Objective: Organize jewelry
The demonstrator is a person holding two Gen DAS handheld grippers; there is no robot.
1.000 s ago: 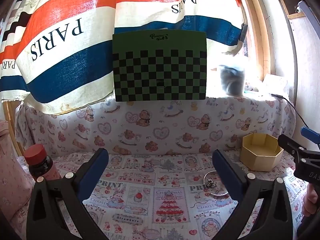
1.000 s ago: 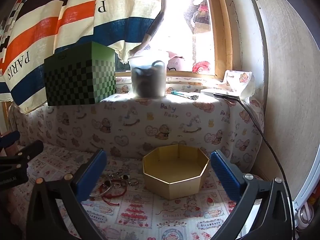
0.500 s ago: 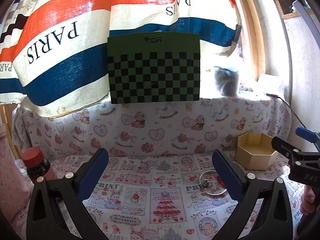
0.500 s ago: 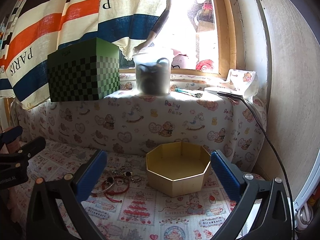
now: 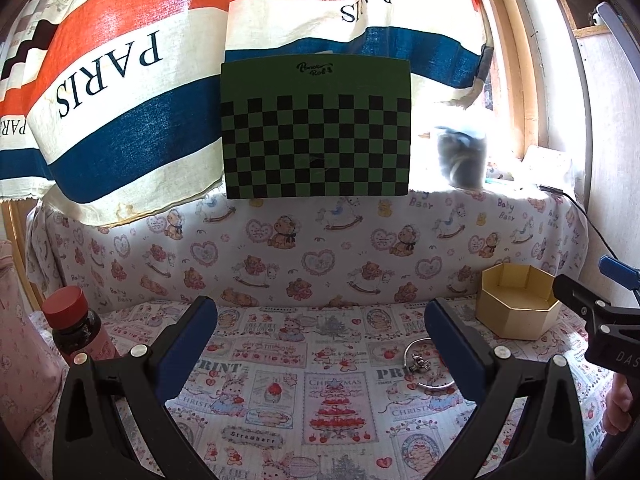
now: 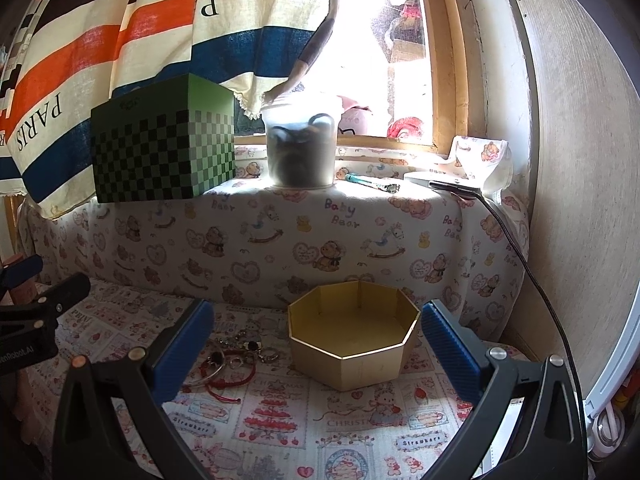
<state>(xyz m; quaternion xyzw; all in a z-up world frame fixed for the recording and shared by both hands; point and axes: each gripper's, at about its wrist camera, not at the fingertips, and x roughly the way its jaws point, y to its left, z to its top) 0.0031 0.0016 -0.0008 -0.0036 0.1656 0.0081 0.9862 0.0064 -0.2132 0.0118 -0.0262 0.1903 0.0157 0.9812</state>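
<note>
We hold two grippers, and both stand with jaws spread wide and nothing between them. Our left gripper [image 5: 320, 332] hangs over the printed cloth [image 5: 280, 392], and our right gripper [image 6: 316, 336] faces one open gold octagonal box [image 6: 352, 344], which looks bare inside.

The jewelry lies in one small heap [image 6: 232, 360] on the cloth just left of the box: we count one silver bangle [image 5: 430, 364] with a small charm, one red cord bracelet [image 6: 230, 380], and several rings and beaded bits too tangled to count. The heap sits close to the left pad of the right gripper and partly behind the right pad of the left one.

One red-capped bottle [image 5: 74, 330] stands at the far left edge. On the ledge behind we see one green checkered box [image 6: 164, 144], one cloudy plastic tub [image 6: 302, 148], one pen [image 6: 372, 182] and one flat device with a black cable [image 6: 520, 256] running down the right wall. Between bottle and heap the cloth is open room.

The curtain [image 5: 120, 64] reads "PARIS"; the cloth reads "PRINT", "CHRISTMAS", "Strawberry", "Baby Bear". The green box carries a script logo we cannot read surely.
</note>
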